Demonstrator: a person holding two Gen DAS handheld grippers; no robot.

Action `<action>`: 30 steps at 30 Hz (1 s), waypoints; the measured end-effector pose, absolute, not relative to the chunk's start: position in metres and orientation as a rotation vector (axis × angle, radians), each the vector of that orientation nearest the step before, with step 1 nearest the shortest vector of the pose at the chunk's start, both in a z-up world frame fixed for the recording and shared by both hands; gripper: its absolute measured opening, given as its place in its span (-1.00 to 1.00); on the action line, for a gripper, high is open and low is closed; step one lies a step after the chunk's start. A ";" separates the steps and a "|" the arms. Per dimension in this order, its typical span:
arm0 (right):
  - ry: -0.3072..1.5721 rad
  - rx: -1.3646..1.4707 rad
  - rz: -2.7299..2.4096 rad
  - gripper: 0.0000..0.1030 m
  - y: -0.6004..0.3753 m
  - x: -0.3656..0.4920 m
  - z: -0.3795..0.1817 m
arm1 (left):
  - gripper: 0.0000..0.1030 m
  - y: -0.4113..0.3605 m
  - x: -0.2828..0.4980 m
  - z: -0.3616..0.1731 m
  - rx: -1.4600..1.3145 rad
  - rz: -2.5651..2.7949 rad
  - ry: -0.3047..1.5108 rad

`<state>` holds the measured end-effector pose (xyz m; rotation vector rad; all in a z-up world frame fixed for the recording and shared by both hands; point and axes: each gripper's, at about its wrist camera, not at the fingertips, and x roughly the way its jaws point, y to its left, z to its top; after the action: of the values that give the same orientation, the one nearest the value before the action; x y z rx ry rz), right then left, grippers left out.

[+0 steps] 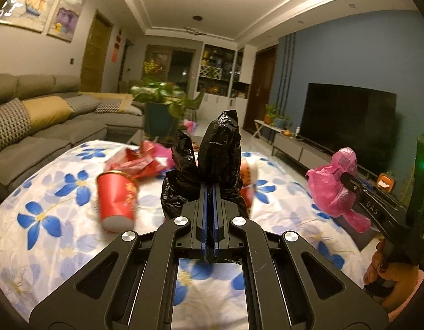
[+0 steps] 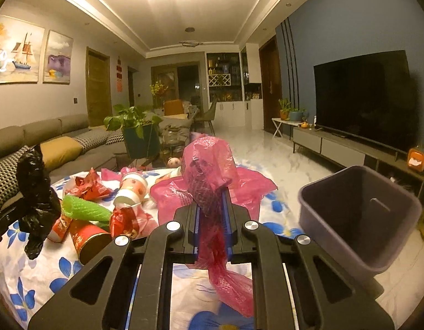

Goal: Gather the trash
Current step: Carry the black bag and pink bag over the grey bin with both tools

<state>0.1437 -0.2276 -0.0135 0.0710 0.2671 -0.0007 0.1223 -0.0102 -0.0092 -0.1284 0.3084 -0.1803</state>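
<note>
Now left tongs (image 1: pixel 211 192) clamping black bag (image 1: pixel 217 148), right tongs (image 2: pixel 212 203) gripping pink bag (image 2: pixel 209 170); thin plastic risking slipping before purple bin (image 2: pixel 360 220).

A grey sofa (image 1: pixel 33 126) faces a dark television (image 2: pixel 363 96).

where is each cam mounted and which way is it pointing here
Left wrist: on the left gripper, looking along its fingers over the flowered table toward the sofa and TV; it is shut on a black bag; a hand and the right gripper show at right.
Right wrist: on the right gripper, facing the same way, shut on a pink bag; the grey bin is at right.
Shared: table, both bags, red cup.
</note>
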 end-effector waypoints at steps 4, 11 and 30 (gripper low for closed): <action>0.243 0.063 -0.027 -0.72 -0.243 0.133 -0.008 | -0.95 -0.032 0.122 -0.002 -0.104 -0.225 0.293; 0.200 0.047 -0.110 -0.72 -0.285 0.119 0.003 | -0.95 -0.082 0.134 0.013 -0.086 -0.327 0.269; 0.135 0.075 -0.342 -0.72 -0.402 0.111 0.009 | -0.95 -0.240 0.174 0.018 -0.047 -0.616 0.223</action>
<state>0.1114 -0.4025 0.0092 0.0753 0.1354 -0.3417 0.1741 -0.2403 0.0183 -0.0468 0.2235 -0.6162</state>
